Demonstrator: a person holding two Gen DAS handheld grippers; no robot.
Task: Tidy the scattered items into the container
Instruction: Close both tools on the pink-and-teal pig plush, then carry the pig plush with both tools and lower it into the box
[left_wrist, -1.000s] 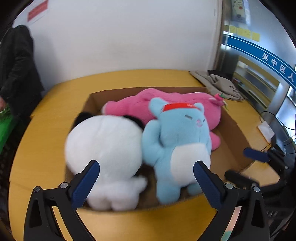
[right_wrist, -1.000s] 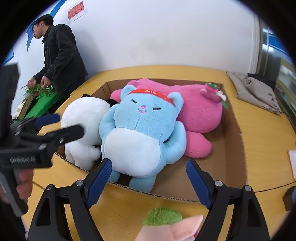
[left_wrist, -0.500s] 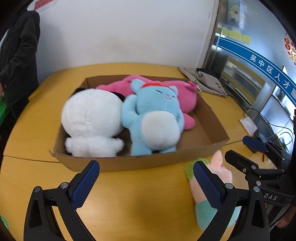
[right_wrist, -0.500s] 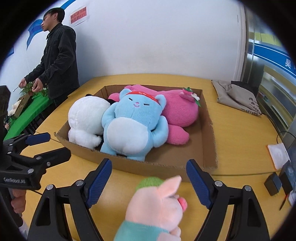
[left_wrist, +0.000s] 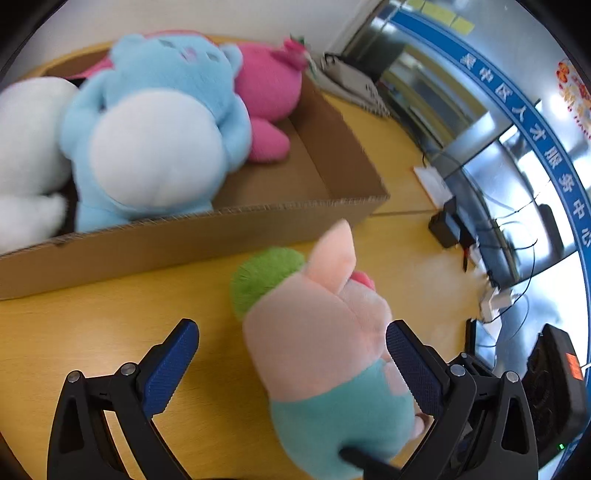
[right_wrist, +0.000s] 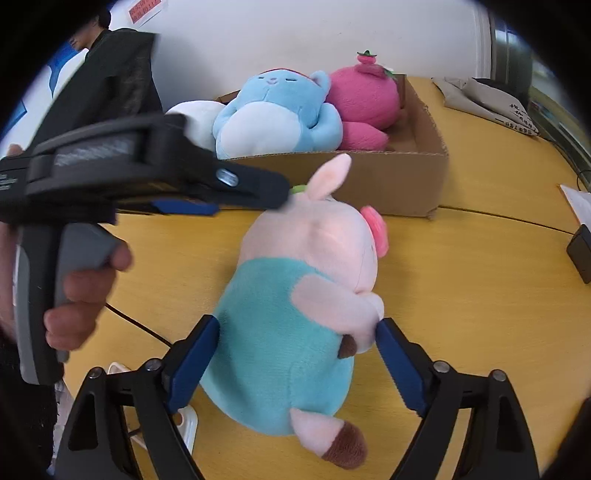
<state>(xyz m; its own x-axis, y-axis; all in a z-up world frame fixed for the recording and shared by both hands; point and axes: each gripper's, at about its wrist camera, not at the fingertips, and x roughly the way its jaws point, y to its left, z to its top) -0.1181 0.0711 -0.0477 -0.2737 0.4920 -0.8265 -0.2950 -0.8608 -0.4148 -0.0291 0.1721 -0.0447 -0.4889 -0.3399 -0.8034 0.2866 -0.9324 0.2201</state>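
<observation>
A pink pig plush (left_wrist: 317, 332) in a teal shirt lies on the yellow table, just in front of the cardboard box (left_wrist: 184, 236). The box holds a blue bear (left_wrist: 155, 122), a pink plush (left_wrist: 266, 81) and a white plush (left_wrist: 26, 140). My left gripper (left_wrist: 291, 358) is open over the pig's head, with its left pad well clear of it. My right gripper (right_wrist: 291, 350) straddles the pig's (right_wrist: 288, 325) teal body. Its jaws are opening, and the pads sit at the body's sides without squeezing it.
A hand (right_wrist: 85, 295) holds the left gripper's handle at the left of the right wrist view. A grey cloth bag (right_wrist: 491, 99), a sheet of paper (right_wrist: 576, 199) and a small black box (right_wrist: 581, 254) with cables lie to the right. A person in a dark jacket (right_wrist: 110, 40) stands at the back left.
Both grippers have come down and away from the box toward the pig plush, which now lies between their fingers. The right jaws stand wider than before.
</observation>
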